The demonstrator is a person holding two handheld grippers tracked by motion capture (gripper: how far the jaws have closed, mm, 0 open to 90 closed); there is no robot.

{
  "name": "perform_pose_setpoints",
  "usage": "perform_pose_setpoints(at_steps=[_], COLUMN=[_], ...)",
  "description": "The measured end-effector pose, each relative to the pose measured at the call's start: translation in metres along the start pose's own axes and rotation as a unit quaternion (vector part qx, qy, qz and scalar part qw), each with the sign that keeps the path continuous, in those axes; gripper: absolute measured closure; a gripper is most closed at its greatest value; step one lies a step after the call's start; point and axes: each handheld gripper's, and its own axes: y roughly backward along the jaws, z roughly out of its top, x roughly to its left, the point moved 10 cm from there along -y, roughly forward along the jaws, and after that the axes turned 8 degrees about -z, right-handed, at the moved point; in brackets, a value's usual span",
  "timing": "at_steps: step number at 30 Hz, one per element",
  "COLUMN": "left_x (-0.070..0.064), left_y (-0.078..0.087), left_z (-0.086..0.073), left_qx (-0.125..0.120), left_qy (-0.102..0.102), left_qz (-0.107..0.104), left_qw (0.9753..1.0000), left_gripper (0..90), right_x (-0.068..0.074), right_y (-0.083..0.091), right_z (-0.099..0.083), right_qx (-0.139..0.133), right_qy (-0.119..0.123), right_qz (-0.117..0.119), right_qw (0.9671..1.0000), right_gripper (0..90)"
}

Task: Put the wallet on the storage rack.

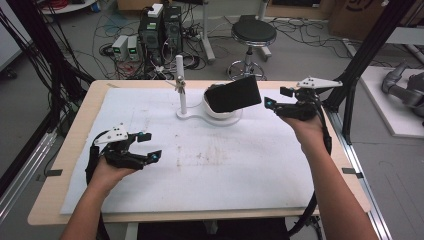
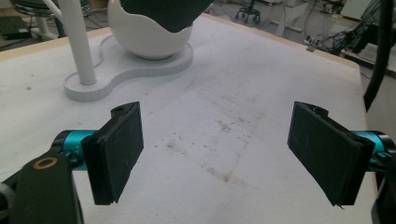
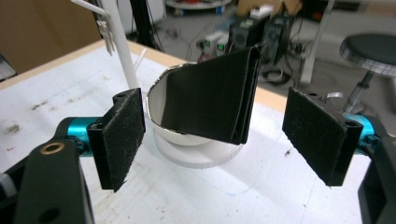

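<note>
White padded table (image 1: 225, 175) is stained, with cables and a stool seen on the floor behind. Left gripper (image 1: 150, 145) is held low over the mat, jaws wide, nothing between them. Right gripper (image 1: 275, 97) is raised and levelled at the white bowl (image 3: 161, 116), jaws wide. A folded black cloth (image 3: 210, 100) is propped tilted in the bowl, straight ahead of the right jaws, not touched.

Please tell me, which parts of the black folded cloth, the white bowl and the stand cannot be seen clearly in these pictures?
- Black folded cloth: its lower end is hidden inside the white bowl.
- Left gripper view: the top edge cuts off the cloth, the bowl's rim and the white post.
- High view: the small clip on the post is too small to read.
</note>
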Motion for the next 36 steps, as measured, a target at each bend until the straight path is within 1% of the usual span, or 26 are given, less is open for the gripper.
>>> perform_pose_setpoints(at_steps=[1,2,3,4,7,8,9,10,11,12,14,15,16,17,19,21,22,23,24,25,27,30,31,32,34,36], left_x=[0.000,0.001,0.002,0.004,0.005,0.006,0.006,0.006,0.006,0.006,0.007,0.007,0.008,0.008,0.008,0.009,0.010,0.010,0.011,0.011,0.013,0.015,0.015,0.016,0.016,0.015], left_y=[0.000,0.000,0.001,0.001,0.003,0.003,0.003,0.003,0.003,0.003,0.003,0.003,0.003,0.003,0.004,0.004,0.005,0.005,0.006,0.006,0.006,0.006,0.006,0.006,0.006,0.004], left_z=[0.000,-0.001,-0.002,-0.003,-0.004,-0.004,-0.004,-0.004,-0.004,-0.003,-0.003,-0.003,-0.004,-0.004,-0.004,-0.005,-0.006,-0.006,-0.005,-0.005,-0.005,-0.004,-0.004,-0.003,-0.003,-0.005], left_qx=[0.000,0.001,0.005,0.009,0.011,0.010,0.010,0.009,0.009,0.009,0.009,0.009,0.006,0.006,0.004,0.004,0.002,0.002,-0.002,-0.002,-0.009,-0.018,-0.018,-0.019,-0.018,-0.016], left_qy=[0.000,0.006,0.015,0.017,0.014,0.009,0.009,0.002,0.002,0.001,-0.002,-0.002,-0.004,-0.004,-0.006,-0.010,-0.013,-0.013,-0.017,-0.017,-0.018,-0.022,-0.022,-0.025,-0.026,-0.025], left_qz=[0.000,0.002,0.005,0.010,0.013,0.016,0.016,0.021,0.021,0.022,0.025,0.025,0.027,0.027,0.028,0.029,0.032,0.032,0.035,0.035,0.041,0.048,0.048,0.052,0.051,0.049], left_qw=[1.0000,1.0000,0.9999,0.9998,0.9998,0.9998,0.9998,0.9997,0.9997,0.9997,0.9996,0.9996,0.9996,0.9996,0.9996,0.9995,0.9994,0.9994,0.9992,0.9992,0.9990,0.9985,0.9985,0.9982,0.9982,0.9983], left_gripper=[18.3,18.3,18.3,17.3,17.2,17.2,17.2,17.3,17.2,17.2,17.2,17.2,17.2,17.2,17.2,17.5,17.5,17.5,17.6,17.5,17.6,17.5,17.5,17.5,17.5,17.5], right_x=[0.000,0.002,0.002,0.003,0.003,0.004,0.004,0.005,0.005,0.007,0.010,0.010,0.013,0.015,0.016,0.020,0.025,0.025,0.030,0.030,0.033,0.034,0.034,0.033,0.033,0.032], right_y=[0.000,0.009,0.009,0.017,0.028,0.031,0.031,0.036,0.036,0.039,0.039,0.039,0.038,0.038,0.037,0.034,0.032,0.032,0.029,0.029,0.024,0.018,0.018,0.016,0.015,0.015], right_z=[0.000,-0.005,-0.005,-0.011,-0.023,-0.028,-0.028,-0.038,-0.038,-0.049,-0.059,-0.059,-0.067,-0.070,-0.073,-0.080,-0.088,-0.088,-0.096,-0.096,-0.106,-0.116,-0.116,-0.121,-0.122,-0.121], right_qx=[0.000,-0.010,-0.010,-0.022,-0.035,-0.035,-0.035,-0.046,-0.046,-0.052,-0.052,-0.052,-0.051,-0.049,-0.048,-0.042,-0.037,-0.037,-0.032,-0.032,-0.023,-0.010,-0.010,-0.002,0.004,-0.002], right_qy=[0.000,-0.001,-0.001,-0.004,-0.009,-0.012,-0.012,-0.012,-0.012,-0.016,-0.022,-0.022,-0.022,-0.021,-0.022,-0.019,-0.014,-0.014,-0.012,-0.012,-0.015,-0.018,-0.018,-0.017,-0.015,-0.011], right_qz=[0.000,0.008,0.008,0.013,0.013,0.013,0.013,0.013,0.013,0.011,0.018,0.018,0.023,0.025,0.027,0.028,0.030,0.030,0.036,0.036,0.041,0.041,0.041,0.040,0.040,0.038], right_qw=[1.0000,0.9999,0.9999,0.9997,0.9993,0.9992,0.9992,0.9988,0.9988,0.9984,0.9983,0.9983,0.9982,0.9983,0.9982,0.9986,0.9988,0.9988,0.9988,0.9988,0.9988,0.9989,0.9989,0.9990,0.9991,0.9992], right_gripper=[21.6,21.5,21.5,21.5,21.3,21.2,21.2,21.1,21.1,21.1,21.1,21.1,21.0,21.1,21.0,20.8,20.8,20.8,20.7,20.7,20.7,20.5,20.5,20.1,19.9,19.8])
